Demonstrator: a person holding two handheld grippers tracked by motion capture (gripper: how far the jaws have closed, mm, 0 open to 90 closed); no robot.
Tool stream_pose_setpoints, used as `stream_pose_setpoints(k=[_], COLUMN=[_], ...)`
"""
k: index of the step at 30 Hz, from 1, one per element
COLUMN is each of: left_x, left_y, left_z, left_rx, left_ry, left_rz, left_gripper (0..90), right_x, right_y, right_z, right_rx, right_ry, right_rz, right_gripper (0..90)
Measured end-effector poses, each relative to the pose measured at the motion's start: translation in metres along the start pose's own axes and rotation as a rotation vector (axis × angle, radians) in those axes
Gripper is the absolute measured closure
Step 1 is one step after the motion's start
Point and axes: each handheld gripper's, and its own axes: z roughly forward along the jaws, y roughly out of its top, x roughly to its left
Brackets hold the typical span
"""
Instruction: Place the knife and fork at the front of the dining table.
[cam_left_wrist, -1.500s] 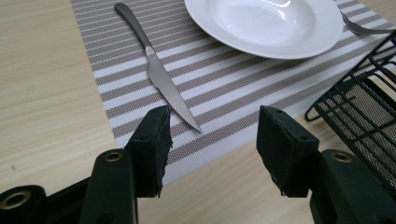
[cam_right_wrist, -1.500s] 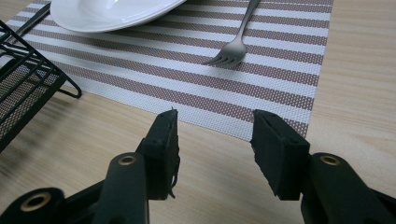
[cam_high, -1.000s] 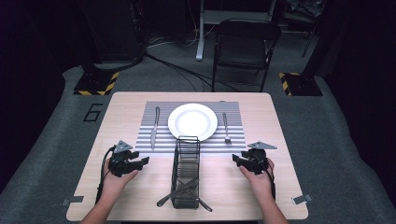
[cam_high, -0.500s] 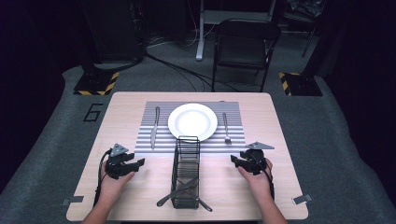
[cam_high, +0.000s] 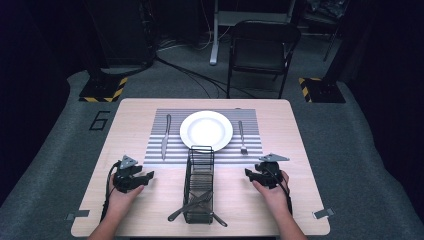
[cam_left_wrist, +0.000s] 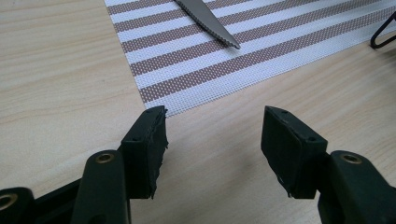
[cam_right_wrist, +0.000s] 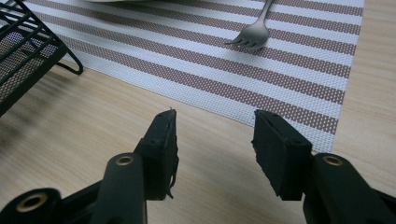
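Note:
A white plate (cam_high: 206, 129) sits in the middle of a striped placemat (cam_high: 250, 120), with a knife (cam_high: 165, 136) to its left and a fork (cam_high: 242, 136) to its right. My left gripper (cam_high: 147, 176) rests low over the bare wood near the mat's front left corner. It is open and empty, and the knife tip (cam_left_wrist: 208, 21) lies ahead of its jaws (cam_left_wrist: 212, 135). My right gripper (cam_high: 247, 173) is also open and empty, just short of the mat's front right edge. The fork's tines (cam_right_wrist: 254, 32) lie beyond its jaws (cam_right_wrist: 215, 137).
A black wire caddy (cam_high: 200, 175) lies between my hands, with cutlery (cam_high: 195, 202) sticking out of its near end. One corner of the caddy (cam_right_wrist: 23, 56) is close on the right gripper's left. A folding chair (cam_high: 262, 50) stands beyond the table.
My left gripper has sunk slightly toward the tabletop. The right gripper has hardly moved.

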Motion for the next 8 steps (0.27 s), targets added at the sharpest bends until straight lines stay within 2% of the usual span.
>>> stream_pose_setpoints(k=[6, 8], left_x=[0.0045, 0.0073], left_y=[-0.0003, 0.0002], left_z=[0.0001, -0.0012], left_rx=[-0.014, -0.004], left_ry=[0.017, 0.017], left_rz=[-0.015, -0.021], left_gripper=[40.2, 40.0], right_x=[-0.0008, -0.0035], right_y=[-0.0017, -0.0027], right_z=[0.0004, -0.0005], right_rx=[-0.004, -0.006], right_ry=[-0.019, -0.030], right_rz=[-0.002, -0.008], right_gripper=[46.4, 45.4])
